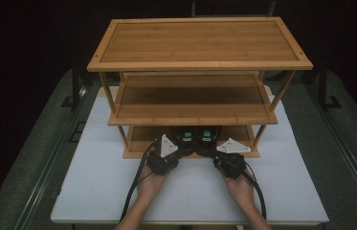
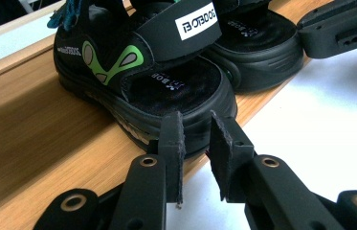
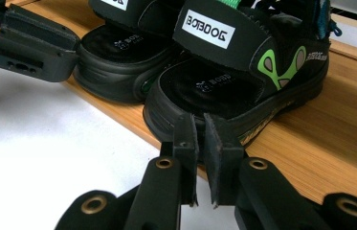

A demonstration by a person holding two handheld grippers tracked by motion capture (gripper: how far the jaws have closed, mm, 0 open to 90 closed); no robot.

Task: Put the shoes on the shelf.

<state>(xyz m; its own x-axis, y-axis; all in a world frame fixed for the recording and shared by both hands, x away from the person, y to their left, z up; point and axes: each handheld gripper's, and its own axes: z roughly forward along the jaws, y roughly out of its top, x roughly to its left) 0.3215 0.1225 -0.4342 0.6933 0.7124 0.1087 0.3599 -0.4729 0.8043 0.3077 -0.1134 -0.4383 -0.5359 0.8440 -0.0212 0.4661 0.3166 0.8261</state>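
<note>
We see a three-tier bamboo rack [image 1: 200,64] on a white table [image 1: 94,182]. Top shelf and middle shelf [image 1: 193,103] bare wood; bottom shelf [image 1: 138,136] holds two black-and-green sandals side by side at its front edge. Left gripper [image 2: 196,139] sits at the toe of the left sandal [image 2: 166,81], jaws slightly apart, nothing pinched between them. Right gripper [image 3: 201,136] sits at the toe of the right sandal [image 3: 243,81], jaws nearly together with a thin gap, gripping nothing. Both toes overhang the shelf lip a little.
</note>
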